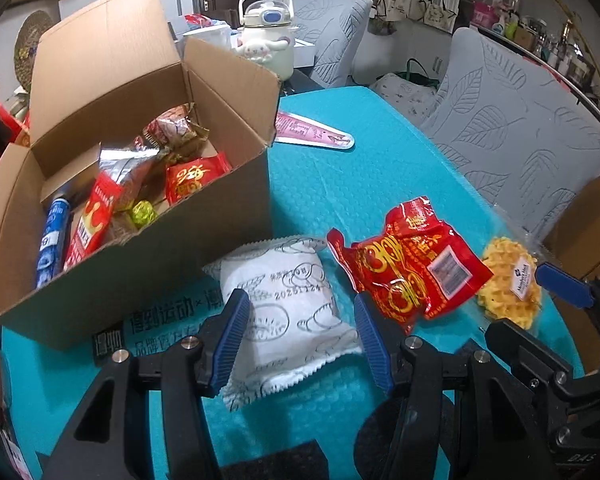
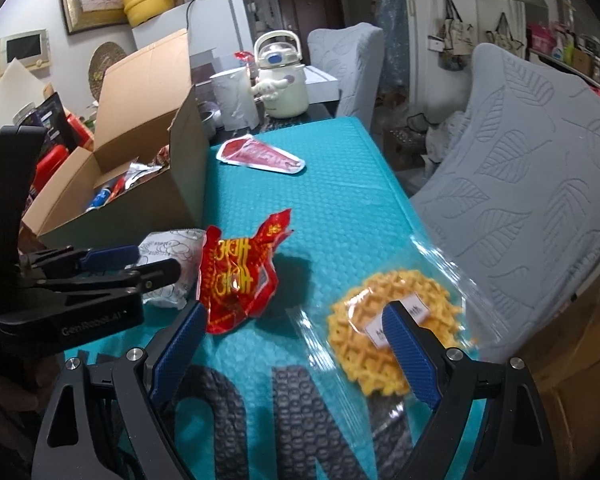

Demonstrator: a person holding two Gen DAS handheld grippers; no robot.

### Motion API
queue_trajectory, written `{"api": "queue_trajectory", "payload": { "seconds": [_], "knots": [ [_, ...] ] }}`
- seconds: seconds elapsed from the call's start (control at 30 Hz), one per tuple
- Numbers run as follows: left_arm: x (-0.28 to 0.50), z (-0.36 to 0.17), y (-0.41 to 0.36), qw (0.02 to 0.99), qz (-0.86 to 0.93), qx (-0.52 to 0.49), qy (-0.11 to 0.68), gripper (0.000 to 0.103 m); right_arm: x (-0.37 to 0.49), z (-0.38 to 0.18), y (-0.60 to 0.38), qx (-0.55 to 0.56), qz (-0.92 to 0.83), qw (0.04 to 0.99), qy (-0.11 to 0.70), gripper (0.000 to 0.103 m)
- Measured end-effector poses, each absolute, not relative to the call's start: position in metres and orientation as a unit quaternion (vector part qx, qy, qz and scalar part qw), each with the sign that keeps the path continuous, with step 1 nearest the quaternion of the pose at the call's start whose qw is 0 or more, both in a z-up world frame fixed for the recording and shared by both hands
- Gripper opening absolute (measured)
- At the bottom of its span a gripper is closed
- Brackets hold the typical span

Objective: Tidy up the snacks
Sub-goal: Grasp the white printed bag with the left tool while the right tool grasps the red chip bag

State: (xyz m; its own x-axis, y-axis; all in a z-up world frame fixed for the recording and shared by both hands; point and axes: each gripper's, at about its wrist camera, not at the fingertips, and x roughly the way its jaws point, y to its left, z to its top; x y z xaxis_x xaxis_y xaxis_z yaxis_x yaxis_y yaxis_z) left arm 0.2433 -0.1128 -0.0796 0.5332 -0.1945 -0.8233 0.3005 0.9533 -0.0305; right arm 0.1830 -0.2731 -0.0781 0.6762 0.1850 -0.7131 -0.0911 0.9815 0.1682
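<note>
An open cardboard box (image 1: 204, 236) holding several snack packets stands on the teal mat at the left; it also shows in the right wrist view (image 2: 156, 196). My left gripper (image 1: 300, 336) is open, its jaws either side of a white packet (image 1: 288, 308) lying beside the box. A red packet (image 1: 412, 272) lies to its right, also in the right wrist view (image 2: 240, 276). A yellow waffle snack in clear wrap (image 2: 384, 336) lies further right. My right gripper (image 2: 296, 344) is open and empty, low over the mat between the red packet and the waffle snack.
A pink triangular packet (image 2: 260, 156) lies further back on the mat (image 2: 340, 184). A cream kettle (image 2: 280, 80) and a white cup (image 2: 236, 96) stand behind the box. A grey-covered chair (image 2: 532, 176) borders the mat's right edge.
</note>
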Motion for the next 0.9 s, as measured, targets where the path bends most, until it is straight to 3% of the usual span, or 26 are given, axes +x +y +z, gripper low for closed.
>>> {"api": "queue_trajectory", "payload": {
  "seconds": [0.2, 0.33, 0.43, 0.6, 0.77, 0.9],
  "knots": [
    [0.251, -0.088, -0.106, 0.871, -0.132, 0.050, 0.470, 0.054, 0.198, -0.082, -0.268, 0.055, 0.102, 0.912, 0.394, 0.090],
    [0.254, -0.095, -0.096, 0.867, -0.135, 0.031, 0.479, 0.069, 0.209, -0.089, -0.261, 0.056, 0.126, 0.906, 0.401, 0.090],
    [0.261, -0.107, -0.089, 0.850, -0.155, -0.002, 0.504, 0.069, 0.217, -0.096, -0.258, 0.062, 0.144, 0.900, 0.408, 0.089],
    [0.264, -0.112, -0.083, 0.845, -0.169, -0.020, 0.506, 0.069, 0.230, -0.102, -0.253, 0.053, 0.152, 0.895, 0.417, 0.072],
    [0.258, -0.107, -0.086, 0.850, -0.174, 0.001, 0.497, 0.059, 0.245, -0.111, -0.248, 0.057, 0.168, 0.883, 0.434, 0.068],
    [0.251, -0.103, -0.077, 0.850, -0.162, 0.004, 0.501, 0.058, 0.252, -0.117, -0.243, 0.063, 0.172, 0.876, 0.447, 0.067]
  ]
}}
